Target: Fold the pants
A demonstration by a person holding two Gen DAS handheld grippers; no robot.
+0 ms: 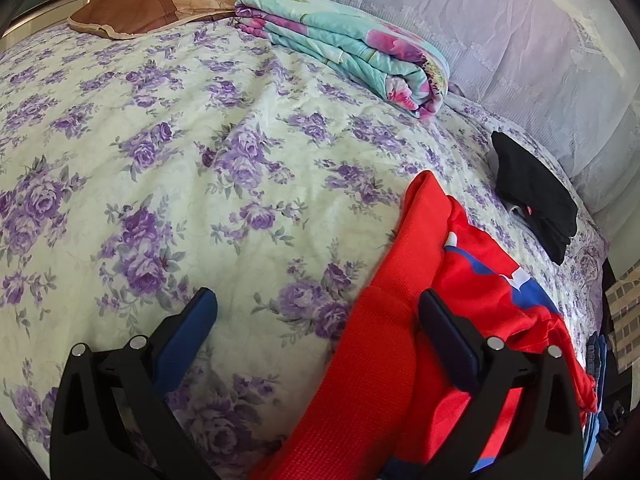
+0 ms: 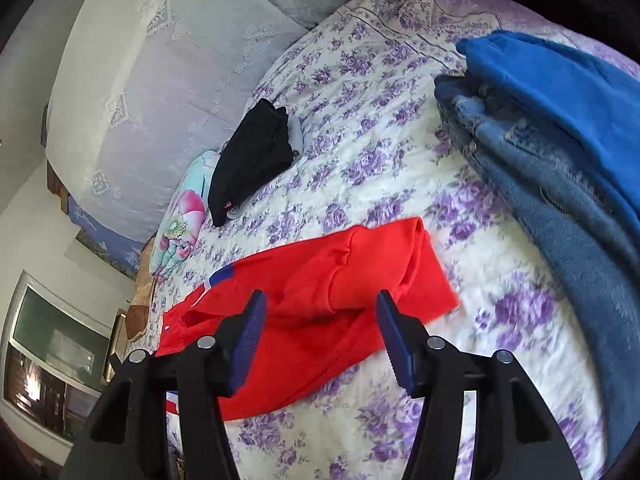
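Note:
Red pants (image 1: 404,352) with blue and white patches lie bunched on the floral bedspread (image 1: 180,184). In the left wrist view they run from the lower middle to the right. My left gripper (image 1: 318,312) is open; its right finger is over the red cloth and its left finger over bare bedspread. In the right wrist view the red pants (image 2: 320,280) lie partly folded just ahead. My right gripper (image 2: 320,308) is open above them, holding nothing.
A folded black garment (image 1: 536,196) lies near the bed's edge; it also shows in the right wrist view (image 2: 252,156). A folded teal floral blanket (image 1: 352,48) and a brown pillow (image 1: 160,4) sit at the far side. A blue garment pile (image 2: 560,140) lies at the right.

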